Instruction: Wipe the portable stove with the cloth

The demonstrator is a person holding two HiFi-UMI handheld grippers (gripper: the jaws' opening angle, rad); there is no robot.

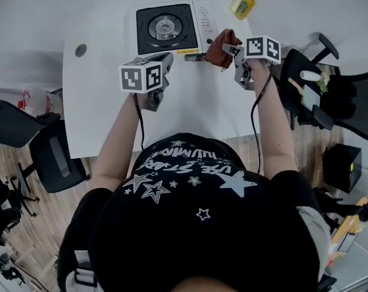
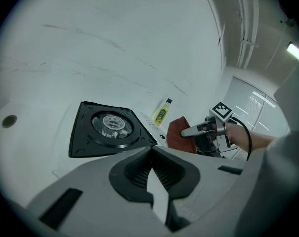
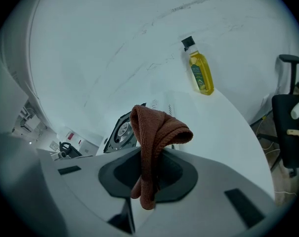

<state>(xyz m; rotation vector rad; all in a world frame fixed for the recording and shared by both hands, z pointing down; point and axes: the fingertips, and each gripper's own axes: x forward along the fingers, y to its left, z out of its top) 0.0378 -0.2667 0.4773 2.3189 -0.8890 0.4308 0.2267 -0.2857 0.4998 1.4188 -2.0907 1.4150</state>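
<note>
The portable stove (image 1: 165, 28) has a black top, a round burner and a white control panel, and sits at the far side of the white table (image 1: 196, 114). My right gripper (image 1: 230, 49) is shut on a brown cloth (image 1: 219, 48), held just off the stove's right front corner. In the right gripper view the cloth (image 3: 154, 132) drapes out of the jaws, with the stove (image 3: 120, 130) behind it. My left gripper (image 1: 168, 59) hovers in front of the stove, jaws shut with nothing in them. Its own view shows the stove (image 2: 107, 127) ahead and the cloth (image 2: 176, 133) to the right.
A small bottle of yellow oil (image 1: 244, 3) lies on the table beyond the stove's right side. A round cable hole (image 1: 81, 50) is at the table's left. Black office chairs stand at the right (image 1: 329, 96) and the left (image 1: 25, 126) of the table.
</note>
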